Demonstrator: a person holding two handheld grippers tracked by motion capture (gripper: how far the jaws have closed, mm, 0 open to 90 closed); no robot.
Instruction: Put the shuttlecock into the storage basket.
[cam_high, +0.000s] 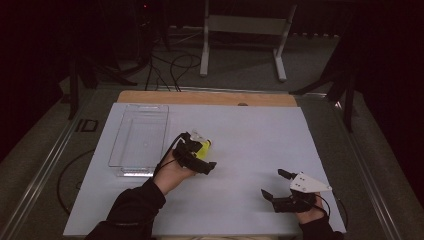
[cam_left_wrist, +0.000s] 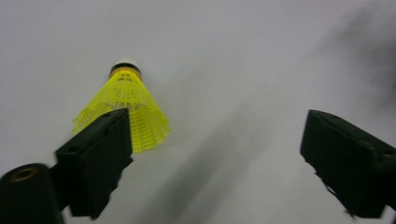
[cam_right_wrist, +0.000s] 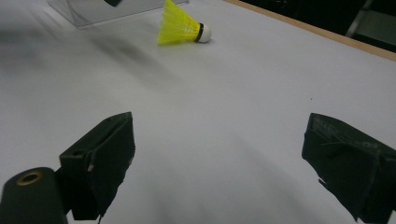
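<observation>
surface (cam_high: 250, 150): white sheet covering nearly the whole top; bare wood strip showing along the far edge; on it: yellow shuttlecock (cam_left_wrist: 125, 108) lying on its side left of centre, white cork tip pointing toward the far edge, skirt toward the person; clear plastic tray (cam_high: 140, 140) far left, long side running near-to-far, just beside the shuttlecock but not touching; grey floor around the surface

You're in a dim lab: white sheet (cam_high: 250, 150) on table, loose cables (cam_high: 170, 67) on floor, stand frame (cam_high: 245, 30) behind.
</observation>
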